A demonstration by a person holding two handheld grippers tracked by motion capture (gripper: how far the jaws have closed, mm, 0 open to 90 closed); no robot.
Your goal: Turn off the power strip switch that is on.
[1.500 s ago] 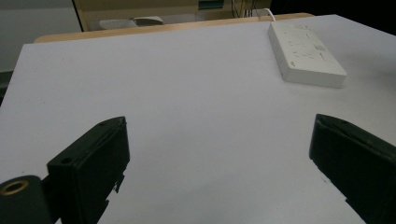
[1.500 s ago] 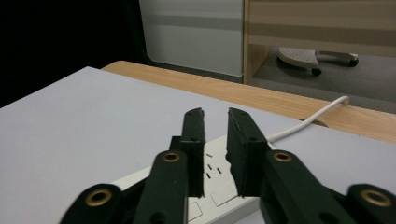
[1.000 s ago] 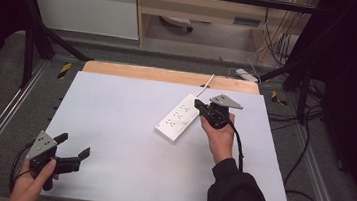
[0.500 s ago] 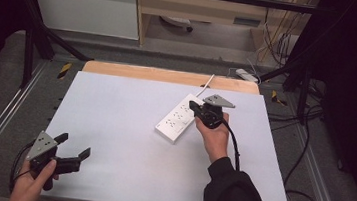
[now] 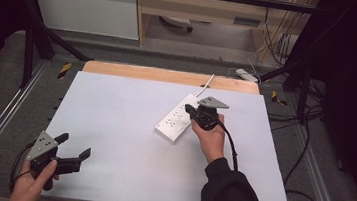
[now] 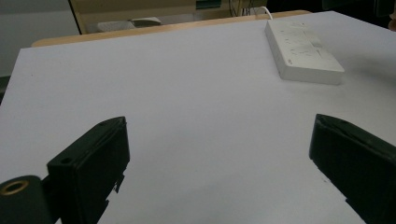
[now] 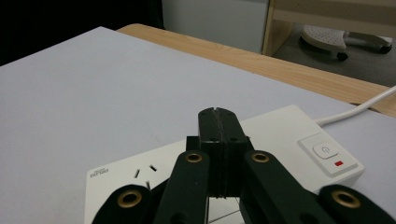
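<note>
The right gripper [image 7: 218, 116], clenched empty, is hovering over the power strip [image 5: 178, 119] while the left gripper [image 5: 73, 150] is waiting released far off, so a careless push could be sliding the strip or hitting its switch [image 7: 325, 150] just ahead.

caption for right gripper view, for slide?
Right gripper, jaws shut, poised over white power strip on the table.

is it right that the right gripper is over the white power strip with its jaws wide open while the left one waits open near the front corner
Not quite: the right gripper has its jaws closed together, as the right gripper view shows. The rest holds: it is over the white power strip, and the left gripper waits open near the front corner.
</note>
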